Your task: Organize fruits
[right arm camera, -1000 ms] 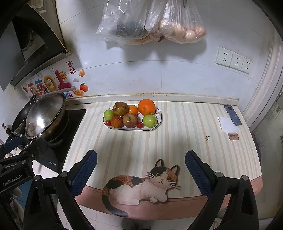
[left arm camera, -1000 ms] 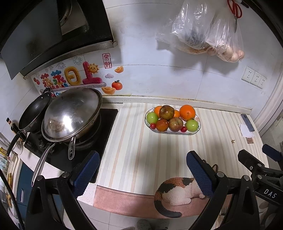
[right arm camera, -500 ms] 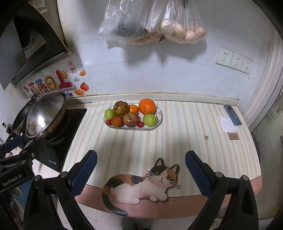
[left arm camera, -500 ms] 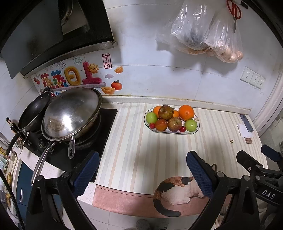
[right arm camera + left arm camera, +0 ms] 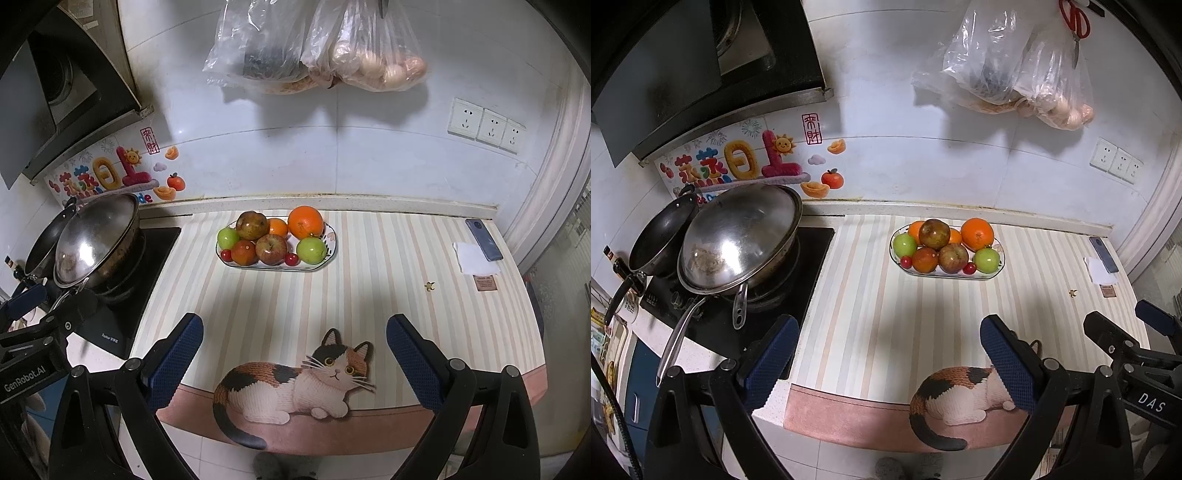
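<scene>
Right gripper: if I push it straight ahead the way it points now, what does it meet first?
The right gripper, open and empty, points over bare striped mat toward the fruit plate. Nothing stands between, so it would probably meet the plate's near rim or the green apple first; height is unclear.

Bare striped counter (image 5: 280, 295) before the fruit plate (image 5: 330, 254); wok (image 5: 96, 240) crowding the left.
</scene>
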